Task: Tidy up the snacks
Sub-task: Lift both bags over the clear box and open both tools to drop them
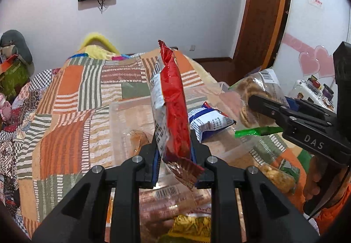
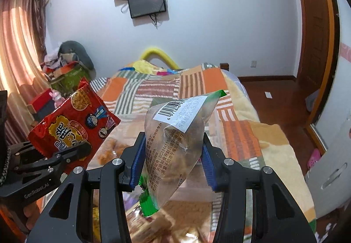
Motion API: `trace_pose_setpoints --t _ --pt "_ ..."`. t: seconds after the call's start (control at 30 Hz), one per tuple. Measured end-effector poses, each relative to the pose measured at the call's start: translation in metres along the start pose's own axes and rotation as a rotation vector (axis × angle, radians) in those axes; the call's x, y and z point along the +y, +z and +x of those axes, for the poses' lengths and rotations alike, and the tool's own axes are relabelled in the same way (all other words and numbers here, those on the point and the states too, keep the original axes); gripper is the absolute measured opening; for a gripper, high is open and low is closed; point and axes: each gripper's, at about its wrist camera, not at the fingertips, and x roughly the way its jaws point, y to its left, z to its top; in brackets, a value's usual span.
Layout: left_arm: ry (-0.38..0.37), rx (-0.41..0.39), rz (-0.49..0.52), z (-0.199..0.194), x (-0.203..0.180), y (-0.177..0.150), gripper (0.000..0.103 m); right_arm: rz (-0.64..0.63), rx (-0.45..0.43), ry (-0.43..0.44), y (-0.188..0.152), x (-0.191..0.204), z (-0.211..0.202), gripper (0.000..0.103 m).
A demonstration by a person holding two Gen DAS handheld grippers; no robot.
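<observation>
left gripper [image 1: 173,153]: clenched on the bottom end of the red packet [image 1: 173,111], which stands upright and tall above the jaws, held over the near part of the bed [image 1: 72,100]
right gripper [image 2: 173,161]: clenched on the clear bag of biscuits [image 2: 175,146], gripped low, with its green sealed end hanging below the blue pads [image 2: 207,168]
both snacks: lifted off the quilt and near each other, the bag on the right side of the packet
clear box [image 1: 122,111]: lies on the quilt under the packet, its walls hard to trace; a blue and white packet [image 1: 208,124] lies beside it
more snacks: blurred packets sit right below the left gripper, kind unclear
risk, red packet: held only by one end, so it may tilt or slide out if swung fast, and the crisp contents may crush under a hard squeeze
risk, clear bag: slick film and a loose fill, so it may slip down through the pads
risk, crowding: the two grippers are near, so a move toward the box together may knock one snack against the other
risk, edge: the right edge of the bed is near the bag, so a drop there could land on the floor
</observation>
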Motion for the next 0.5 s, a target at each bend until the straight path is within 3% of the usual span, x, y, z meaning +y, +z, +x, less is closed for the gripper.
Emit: trace_pose_setpoints --t 0.23,0.5 --pt "-0.040 0.094 -0.007 0.034 0.006 0.001 0.022 -0.022 0.073 -0.008 -0.002 -0.004 0.017 0.044" --pt "-0.052 0.092 0.020 0.038 0.002 0.001 0.022 -0.053 0.122 0.000 -0.005 0.002 0.028 0.044"
